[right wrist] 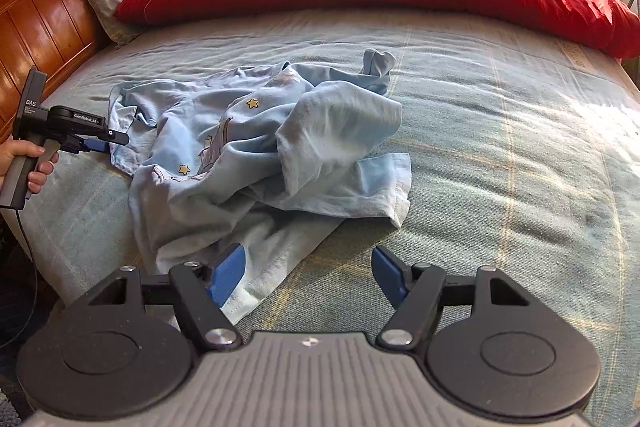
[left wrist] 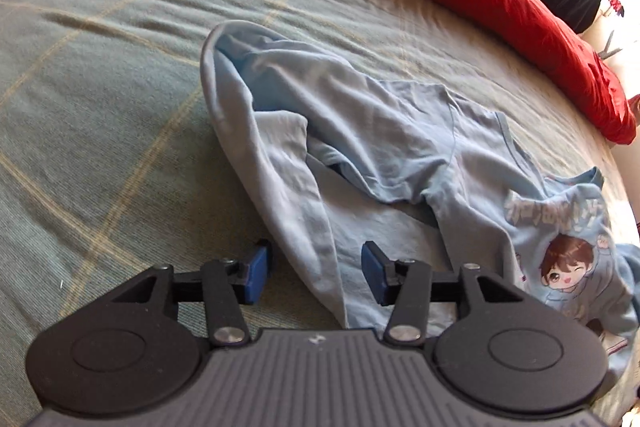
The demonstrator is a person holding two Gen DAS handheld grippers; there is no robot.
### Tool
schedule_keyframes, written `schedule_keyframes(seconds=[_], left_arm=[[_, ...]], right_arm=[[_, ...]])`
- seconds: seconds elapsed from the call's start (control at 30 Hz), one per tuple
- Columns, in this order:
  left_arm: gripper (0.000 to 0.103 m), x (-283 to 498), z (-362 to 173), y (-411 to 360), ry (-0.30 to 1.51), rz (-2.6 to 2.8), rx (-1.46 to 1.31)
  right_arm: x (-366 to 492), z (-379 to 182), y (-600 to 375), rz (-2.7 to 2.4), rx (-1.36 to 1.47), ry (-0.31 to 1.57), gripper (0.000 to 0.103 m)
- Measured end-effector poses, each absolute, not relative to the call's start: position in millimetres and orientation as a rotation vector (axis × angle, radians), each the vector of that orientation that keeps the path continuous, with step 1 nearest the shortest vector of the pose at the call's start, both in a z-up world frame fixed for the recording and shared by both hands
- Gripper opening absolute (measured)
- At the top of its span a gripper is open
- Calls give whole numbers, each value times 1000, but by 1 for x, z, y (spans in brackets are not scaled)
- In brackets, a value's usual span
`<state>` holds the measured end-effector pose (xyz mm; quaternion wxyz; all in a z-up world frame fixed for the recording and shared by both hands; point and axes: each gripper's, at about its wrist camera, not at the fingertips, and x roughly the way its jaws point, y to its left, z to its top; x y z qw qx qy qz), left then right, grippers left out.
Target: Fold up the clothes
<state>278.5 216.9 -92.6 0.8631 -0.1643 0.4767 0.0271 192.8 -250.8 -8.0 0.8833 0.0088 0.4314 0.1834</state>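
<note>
With my left gripper (left wrist: 314,277) fingers spread astride a hem of the crumpled blue shirt (right wrist: 256,147) on the bed (right wrist: 500,155), and my right gripper (right wrist: 308,277) fingers apart over what seems its near edge, I'd pinch single layers cleanly.

Shirt (right wrist: 256,147) on bed (right wrist: 500,147)

Light blue shirt (right wrist: 256,147) lies crumpled in a loose heap on the bed, cartoon print and yellow stars facing up, one sleeve trailing toward 12 o'clock, its pale hem spilling toward 6 o'clock, unfolded and wrinkled.
</note>
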Motion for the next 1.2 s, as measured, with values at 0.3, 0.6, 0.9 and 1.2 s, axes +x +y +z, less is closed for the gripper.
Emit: schedule_keyframes(seconds=[0.3,0.6,0.9,1.2], left_arm=[[2,271,-53,223,941,190,-65],[2,262,-3,275,893,368,70],[6,270,-29,199,955,79,135],[31,274,-39,181,994,-30,23]], right_arm=[[186,-3,-265,343,22,886,74],[188,-5,-257,368,19,882,74],[185,-6,-251,368,11,893,74],[181,-2,-253,362,4,885,79]])
